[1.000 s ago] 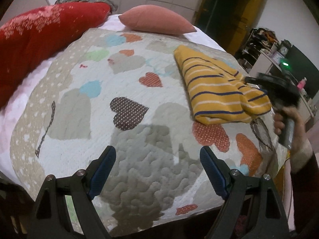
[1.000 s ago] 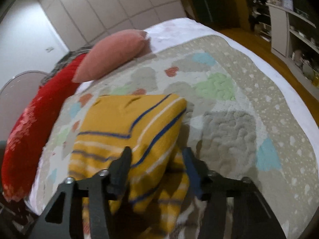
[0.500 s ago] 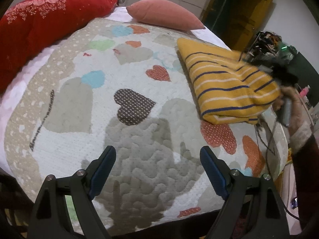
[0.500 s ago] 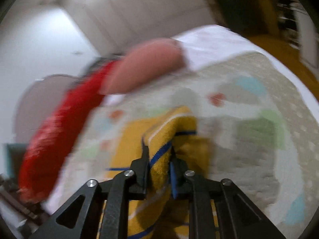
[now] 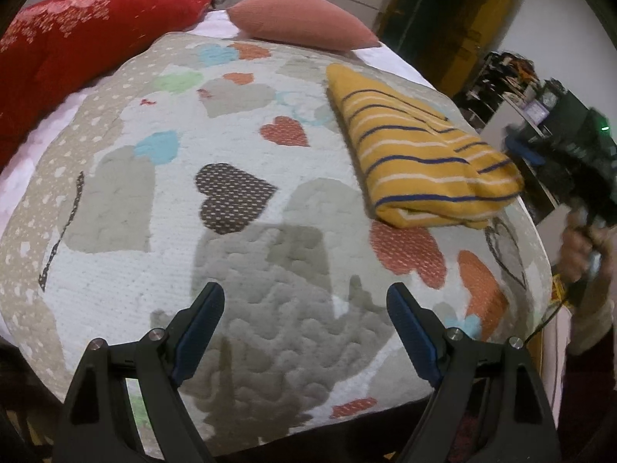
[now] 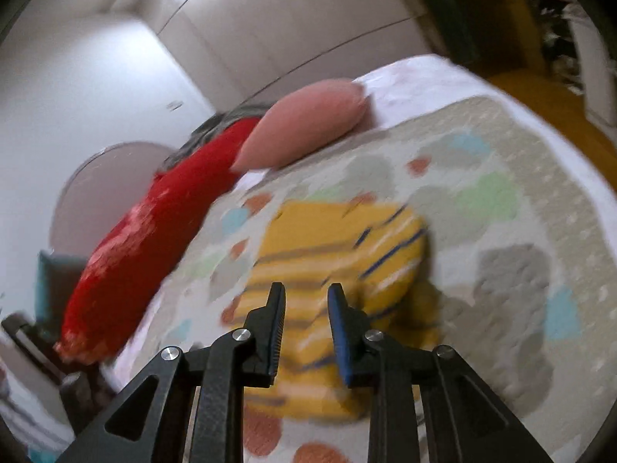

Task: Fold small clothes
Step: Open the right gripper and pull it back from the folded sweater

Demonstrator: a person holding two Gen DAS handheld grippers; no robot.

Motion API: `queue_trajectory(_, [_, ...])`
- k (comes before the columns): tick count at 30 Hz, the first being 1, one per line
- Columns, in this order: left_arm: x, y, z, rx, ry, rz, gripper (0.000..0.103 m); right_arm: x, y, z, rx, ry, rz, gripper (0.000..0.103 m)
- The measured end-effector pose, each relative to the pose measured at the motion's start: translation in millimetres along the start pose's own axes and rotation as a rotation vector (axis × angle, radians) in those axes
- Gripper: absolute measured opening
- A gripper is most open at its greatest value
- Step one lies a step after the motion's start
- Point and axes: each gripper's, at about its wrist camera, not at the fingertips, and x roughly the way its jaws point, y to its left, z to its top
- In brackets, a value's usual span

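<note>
The right gripper (image 6: 306, 301) is hovering just above the near end of the yellow striped garment (image 6: 339, 254), its jaws standing a narrow gap apart with nothing pinched between them; the view is blurred, so whether a fingertip is brushing the cloth cannot be told. The left gripper (image 5: 304, 308) is holding wide apart and gripping nothing, poised over the near edge of the heart-patterned quilt (image 5: 239, 146), well apart from the garment.

The garment (image 5: 424, 162) is lying on the right side of the quilt as a thick folded bundle, its rolled fold facing the near edge and its narrow end pointing toward the pink pillow (image 5: 300, 19); the red blanket (image 5: 77, 42) is running along the far left side. By the look of it the knit is soft, light and limp — it is likely to sag and slide open if lifted by one layer only; the safer hold is probably across all layers at the thick folded edge, or at two corners with both tools.

In the left view the person's right hand (image 5: 582, 250) is gripping the tool's handle beside the quilt's right edge, the tool angled inward toward the bundle; the left tool is pointing level across the bed — low, centred, waiting.
</note>
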Motion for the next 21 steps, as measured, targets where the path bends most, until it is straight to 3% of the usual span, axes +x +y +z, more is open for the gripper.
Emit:
queue_trajectory(5, [-2, -6, -3, 0.021, 0.005, -0.001, 0.085, 41, -46, -49, 0.136, 0.132, -0.243, 0.025])
queue_trajectory(8, [-2, -10, -3, 0.031, 0.007, 0.006, 0.085, 27, -55, -65, 0.195, 0.077, -0.198, 0.025])
queue_trajectory(12, [0, -19, -3, 0.041, 0.001, 0.001, 0.085, -1, -48, -72, 0.198, -0.011, -0.225, 0.026])
queue_trajectory(17, [7, -35, -7, 0.077, 0.025, -0.012, 0.085, -30, -46, -84, 0.201, -0.075, -0.273, 0.039])
queue_trajectory(21, [7, -42, -9, 0.096, 0.024, -0.007, 0.085, -47, -43, -97, 0.201, -0.085, -0.321, 0.044])
